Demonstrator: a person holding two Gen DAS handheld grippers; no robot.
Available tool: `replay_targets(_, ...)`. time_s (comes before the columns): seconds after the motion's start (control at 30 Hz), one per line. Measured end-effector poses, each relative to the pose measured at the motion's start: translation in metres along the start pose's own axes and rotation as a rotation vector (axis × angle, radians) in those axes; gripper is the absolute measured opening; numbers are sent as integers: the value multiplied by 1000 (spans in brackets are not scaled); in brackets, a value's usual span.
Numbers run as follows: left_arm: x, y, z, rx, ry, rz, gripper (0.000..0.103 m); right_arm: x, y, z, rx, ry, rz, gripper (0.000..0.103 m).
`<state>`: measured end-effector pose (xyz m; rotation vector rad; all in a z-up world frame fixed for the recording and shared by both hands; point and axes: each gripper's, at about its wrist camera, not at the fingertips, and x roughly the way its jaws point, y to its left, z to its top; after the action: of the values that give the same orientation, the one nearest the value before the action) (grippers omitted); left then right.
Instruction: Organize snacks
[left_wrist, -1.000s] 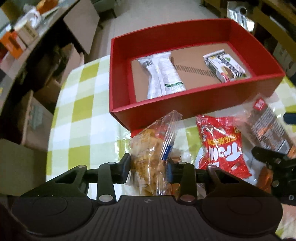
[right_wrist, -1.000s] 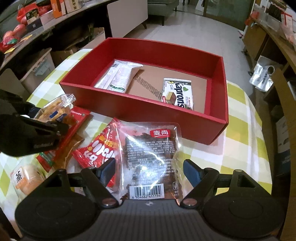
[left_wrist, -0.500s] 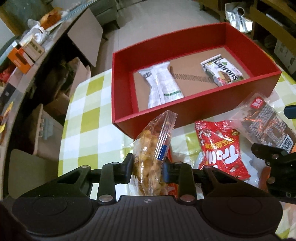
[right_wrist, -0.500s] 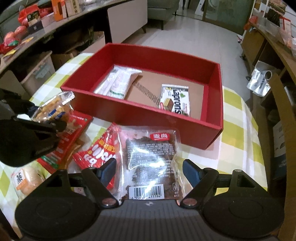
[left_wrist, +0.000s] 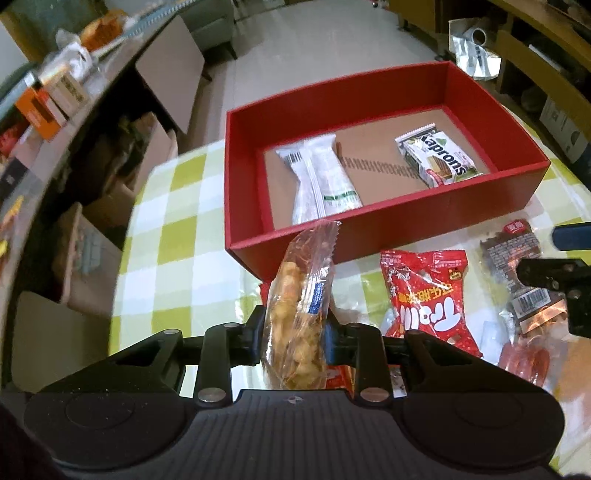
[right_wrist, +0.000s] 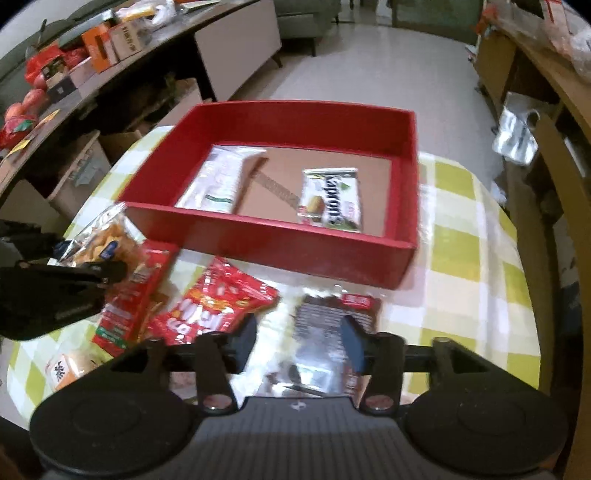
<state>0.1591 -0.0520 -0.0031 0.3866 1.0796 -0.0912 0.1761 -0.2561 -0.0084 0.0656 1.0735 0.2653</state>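
Observation:
A red box (left_wrist: 388, 225) (right_wrist: 277, 243) stands on the checked table, holding a white packet (left_wrist: 325, 184) (right_wrist: 221, 181) and a Kaprons wafer (left_wrist: 437, 158) (right_wrist: 330, 206). My left gripper (left_wrist: 295, 328) is shut on a clear bag of golden snacks (left_wrist: 299, 295) (right_wrist: 103, 240), held upright just short of the box's near wall. My right gripper (right_wrist: 298, 345) has its jaws closing on a dark snack packet (right_wrist: 328, 321) (left_wrist: 517, 266), which is bunched between the pads. A red snack bag (left_wrist: 424, 295) (right_wrist: 218, 306) lies on the table between the two grippers.
A flat red packet (right_wrist: 129, 295) and a wrapped bun (right_wrist: 70, 365) lie at the near left of the table. A counter with boxes (right_wrist: 99, 48) runs along the left, with cardboard boxes (left_wrist: 85, 258) below it. Wooden furniture (right_wrist: 554, 147) stands close on the right.
The right jaws have come together on the dark packet, crumpling it, and that hand has drawn back a little. The left gripper still holds the snack bag in about the same place.

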Motion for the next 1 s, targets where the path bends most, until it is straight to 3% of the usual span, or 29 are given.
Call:
replay_targets(0.1,2,6,2,-24,8,-33,43,10,-17,-2,93,47,7,75)
replay_targets(0.23,16,11,4,-60,55,-71,54,31,-11,-6,96,102,43,75)
replay_targets(0.3,24,13,3,-76,81,-93,66,40,-1,-5,58,109,9,83)
replay_targets(0.4,32,14,1,-83,97,-84,80,51,9,-6,4,129,-72,84)
replay_targets(0.5,38,18,1,-88,105,-75,87,51,9,-6,-11,120,-79,85)
replay_targets(0.63,51,19,1,-107,141,-95,90,61,13,-10,-31,126,-67,102)
replay_targets(0.77,63,14,-1,-99,159,-45,90,67,23,-16,-81,118,-94,103)
replay_targets(1.0,64,22,-3,-114,171,-96,89,66,4,-21,-61,90,-122,103)
